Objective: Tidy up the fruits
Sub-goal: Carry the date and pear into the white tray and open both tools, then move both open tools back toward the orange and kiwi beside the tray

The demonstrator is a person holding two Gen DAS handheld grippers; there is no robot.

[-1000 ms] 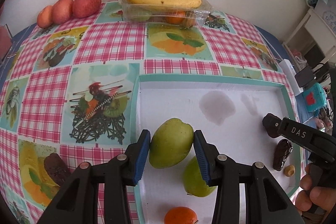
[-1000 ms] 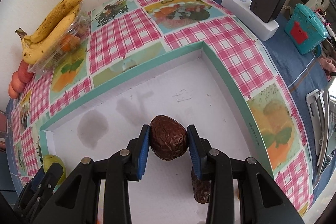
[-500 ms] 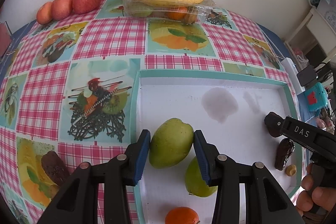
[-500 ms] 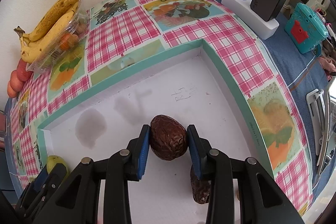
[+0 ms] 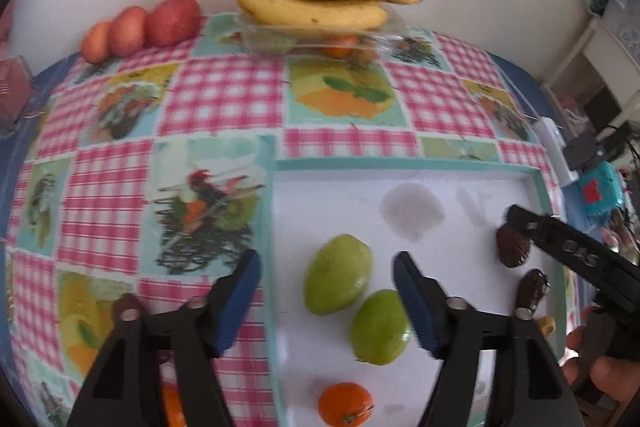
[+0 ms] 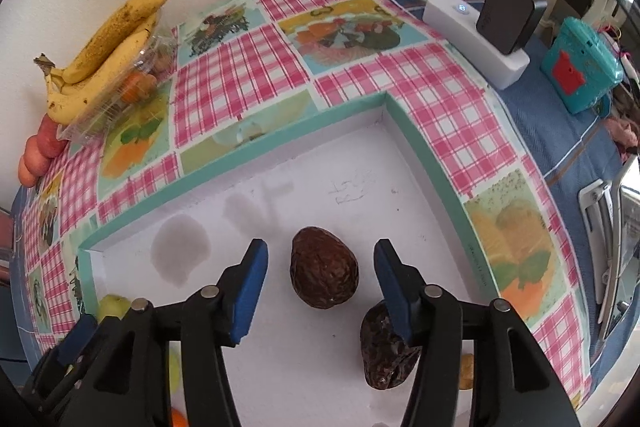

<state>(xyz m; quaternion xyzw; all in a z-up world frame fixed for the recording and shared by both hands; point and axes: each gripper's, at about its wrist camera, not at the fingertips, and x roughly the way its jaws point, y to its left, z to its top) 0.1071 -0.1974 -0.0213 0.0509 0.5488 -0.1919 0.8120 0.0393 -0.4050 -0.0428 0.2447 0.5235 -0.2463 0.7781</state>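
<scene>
Two grippers of mine hang over the white tray (image 5: pixel 472 183), both with jaws that have just been opening. My left gripper (image 5: pixel 327 297) stands wide, its blue pads clear of the green fruit (image 5: pixel 338 279) lying between them on the tray floor near the left wall. My right gripper (image 6: pixel 318 285) is also parted, the dark wrinkled avocado (image 6: pixel 323 273) resting loose between its pads, touching neither. Only the left view shows a second green fruit (image 5: pixel 380 327) and an orange (image 5: pixel 345 403); only the right view shows the white power strip (image 6: pixel 472 39) and teal box (image 6: pixel 580 67) beyond the cloth.
</scene>
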